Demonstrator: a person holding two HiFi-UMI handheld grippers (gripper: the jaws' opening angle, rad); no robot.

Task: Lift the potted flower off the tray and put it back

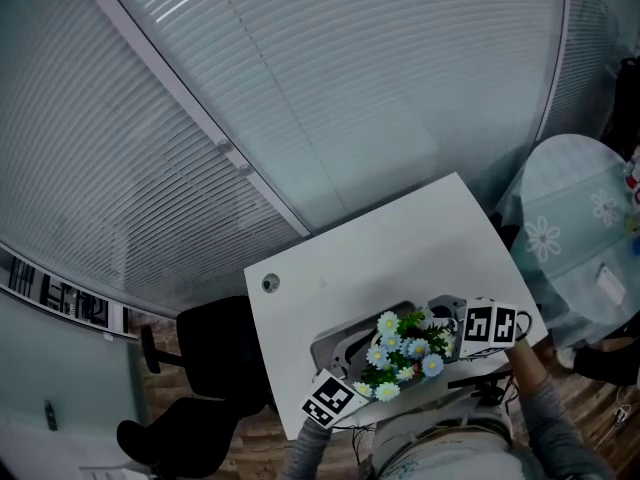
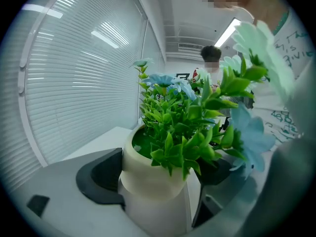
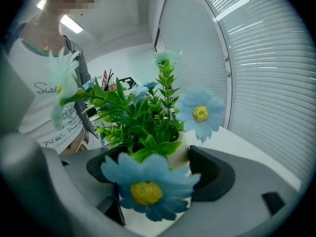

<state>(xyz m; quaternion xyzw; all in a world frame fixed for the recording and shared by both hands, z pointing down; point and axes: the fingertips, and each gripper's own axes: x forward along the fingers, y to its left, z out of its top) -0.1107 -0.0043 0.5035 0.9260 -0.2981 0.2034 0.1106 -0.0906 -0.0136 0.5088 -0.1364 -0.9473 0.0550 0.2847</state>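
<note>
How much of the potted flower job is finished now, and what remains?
Done: the left claw and the right claw each hold the white pot between their jaws. In hand: the lift; the head view shows the flowers over the grey tray, but not whether the pot has left it. Left: setting it back and releasing.

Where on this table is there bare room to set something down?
The white table is bare from the cable hole to its far corner. The near edge is crowded: grey tray, potted flower, left hand-held gripper, right hand-held gripper.
</note>
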